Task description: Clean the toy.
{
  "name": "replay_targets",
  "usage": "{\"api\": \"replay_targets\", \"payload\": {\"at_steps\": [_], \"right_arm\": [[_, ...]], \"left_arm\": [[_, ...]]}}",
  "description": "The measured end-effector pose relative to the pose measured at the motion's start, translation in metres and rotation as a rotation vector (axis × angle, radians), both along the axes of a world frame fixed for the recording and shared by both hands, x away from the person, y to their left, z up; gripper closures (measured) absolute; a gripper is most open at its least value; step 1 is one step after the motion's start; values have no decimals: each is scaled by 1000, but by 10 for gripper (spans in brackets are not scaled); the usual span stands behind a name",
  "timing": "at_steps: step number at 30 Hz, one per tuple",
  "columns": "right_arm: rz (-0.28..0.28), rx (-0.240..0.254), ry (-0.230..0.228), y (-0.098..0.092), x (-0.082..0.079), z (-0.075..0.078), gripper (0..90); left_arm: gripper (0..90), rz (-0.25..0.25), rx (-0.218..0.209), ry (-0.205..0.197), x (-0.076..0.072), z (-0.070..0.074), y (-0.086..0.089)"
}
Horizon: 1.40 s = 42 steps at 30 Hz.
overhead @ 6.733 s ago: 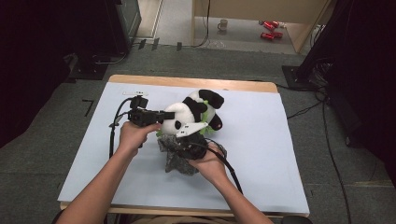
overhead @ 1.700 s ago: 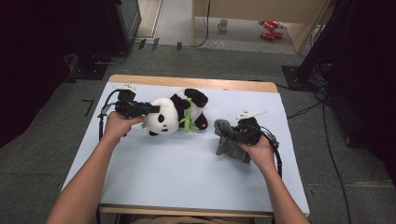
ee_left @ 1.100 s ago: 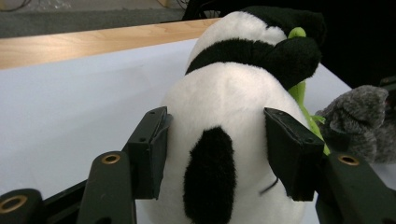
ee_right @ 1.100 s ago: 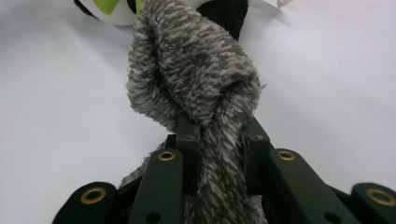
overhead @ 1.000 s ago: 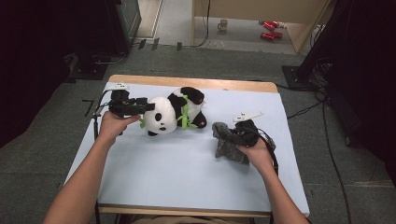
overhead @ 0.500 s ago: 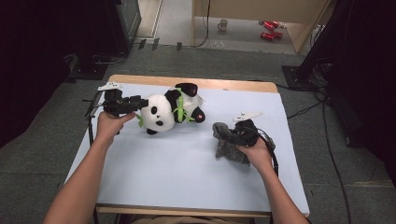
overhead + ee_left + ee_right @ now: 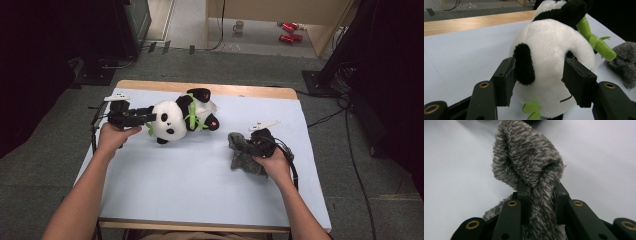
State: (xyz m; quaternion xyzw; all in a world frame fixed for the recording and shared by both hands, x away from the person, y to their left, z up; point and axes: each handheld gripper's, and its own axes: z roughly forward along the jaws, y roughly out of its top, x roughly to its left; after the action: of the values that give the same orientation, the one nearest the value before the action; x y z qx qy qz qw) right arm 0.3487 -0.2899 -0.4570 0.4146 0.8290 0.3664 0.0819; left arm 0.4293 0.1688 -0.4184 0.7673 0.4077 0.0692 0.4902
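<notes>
On the bench (image 7: 200, 175), left gripper (image 7: 539, 75) jaws clasp the soft, light panda's (image 7: 175, 117) head; right gripper (image 7: 540, 192) jaws pinch limp grey fleece (image 7: 526, 162)

From above: my left tongs (image 7: 148, 116) sit at the panda's head end, their tips against the white head of the plush panda (image 7: 181, 116); whether they grip it I cannot tell from here. My left hand (image 7: 113, 138) is wrapped around the handle, left of the panda. The panda lies on its side on the pale blue table (image 7: 165, 185), near the far wooden edge, green bamboo sprig across its chest. Right of the panda and nearer to me, a grey furry cloth (image 7: 243, 154) lies bunched. My right hand (image 7: 272, 161) and right tongs (image 7: 254, 143) are on it.
</notes>
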Motion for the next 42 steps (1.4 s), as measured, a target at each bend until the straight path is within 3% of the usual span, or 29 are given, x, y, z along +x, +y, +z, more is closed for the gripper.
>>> {"api": "replay_targets", "payload": {"at_steps": [9,11,15,17,20,28,33,37,42], "right_arm": [[10,-11,7,3,2,-6,729],[6,-10,6,3,2,-6,726],[5,-10,11,4,3,-8,723],[6,-11,12,4,4,-9,722],[8,-13,10,5,3,-8,722],[6,-11,11,5,3,-8,706],[4,11,20,4,3,-6,645],[17,6,6,3,2,-2,522],[26,5,-15,-1,0,4,456]], "left_arm": [[400,-31,63,-14,-11,2,4],[399,-31,76,-2,-11,-1,6],[409,-35,66,16,-3,-10,8],[413,-26,84,40,1,-14,7],[416,-39,66,50,2,-16,7],[418,-57,57,11,-3,-11,2],[411,-69,62,4,-10,-9,1],[407,-74,80,8,-16,-9,0],[401,-89,93,-3,-26,-11,-2]]}}
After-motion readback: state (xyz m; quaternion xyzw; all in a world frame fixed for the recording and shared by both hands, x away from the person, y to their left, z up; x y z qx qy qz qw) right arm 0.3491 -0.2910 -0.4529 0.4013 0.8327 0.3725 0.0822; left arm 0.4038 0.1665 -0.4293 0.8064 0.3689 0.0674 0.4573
